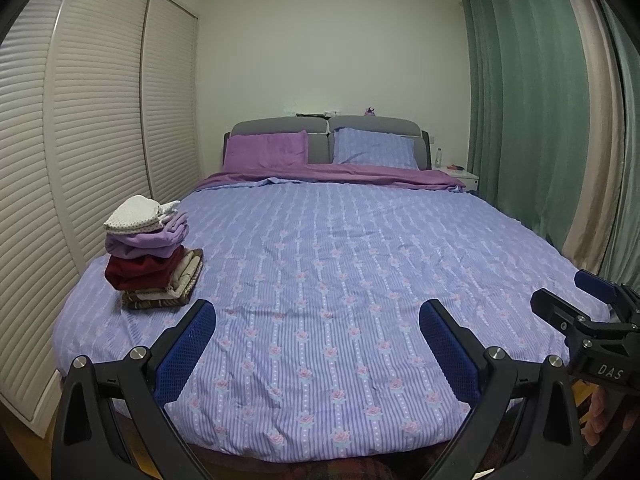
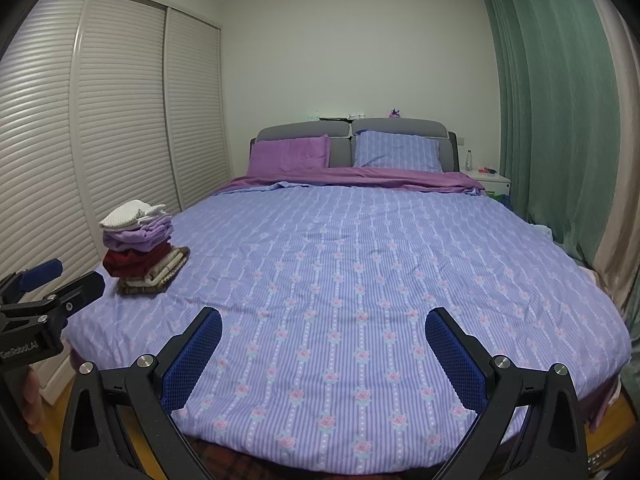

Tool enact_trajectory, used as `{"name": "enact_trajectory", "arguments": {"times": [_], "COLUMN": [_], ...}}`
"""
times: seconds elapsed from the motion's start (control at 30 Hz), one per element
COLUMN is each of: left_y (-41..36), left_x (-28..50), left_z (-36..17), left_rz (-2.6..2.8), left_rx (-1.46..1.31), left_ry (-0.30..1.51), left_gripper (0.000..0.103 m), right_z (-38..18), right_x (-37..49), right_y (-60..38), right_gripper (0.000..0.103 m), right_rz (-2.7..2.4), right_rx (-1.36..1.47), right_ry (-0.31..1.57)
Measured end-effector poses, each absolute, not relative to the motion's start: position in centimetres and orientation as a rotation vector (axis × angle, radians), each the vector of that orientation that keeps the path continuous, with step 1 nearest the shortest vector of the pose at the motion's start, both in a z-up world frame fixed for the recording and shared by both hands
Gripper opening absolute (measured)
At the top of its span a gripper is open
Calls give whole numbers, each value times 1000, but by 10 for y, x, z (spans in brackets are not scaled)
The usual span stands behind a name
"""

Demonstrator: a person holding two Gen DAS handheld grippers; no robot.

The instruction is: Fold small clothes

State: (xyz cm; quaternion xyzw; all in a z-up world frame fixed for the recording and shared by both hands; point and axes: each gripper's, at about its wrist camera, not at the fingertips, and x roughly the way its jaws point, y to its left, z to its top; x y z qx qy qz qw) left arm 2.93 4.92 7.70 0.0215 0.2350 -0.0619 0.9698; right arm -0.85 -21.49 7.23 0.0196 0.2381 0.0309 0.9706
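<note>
A stack of folded small clothes (image 1: 152,252) sits on the left side of the bed near its foot: a white dotted piece on top, lilac and dark red ones under it, beige and brown ones at the bottom. It also shows in the right wrist view (image 2: 140,252). My left gripper (image 1: 318,320) is open and empty, held above the foot of the bed. My right gripper (image 2: 324,326) is open and empty beside it. The right gripper shows at the right edge of the left wrist view (image 1: 576,292); the left gripper shows at the left edge of the right wrist view (image 2: 60,278).
The bed has a lilac striped flowered cover (image 1: 340,272), two pillows (image 1: 266,152) and a grey headboard. White louvred wardrobe doors (image 1: 80,140) run along the left. Green curtains (image 1: 532,120) hang on the right. A white nightstand (image 2: 490,180) stands by the headboard.
</note>
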Motion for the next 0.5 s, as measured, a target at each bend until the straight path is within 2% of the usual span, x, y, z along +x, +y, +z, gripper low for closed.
{"name": "enact_trajectory", "arguments": {"times": [0.5], "left_y": [50], "left_x": [32], "left_z": [74], "left_rz": [-136], "left_rx": [35], "left_ry": [488], "left_gripper": [103], "right_z": [74], "right_x": [-8], "right_y": [-218], "right_gripper": [103], "right_rz": [65], "right_rx": [38], "right_ry": [480]}}
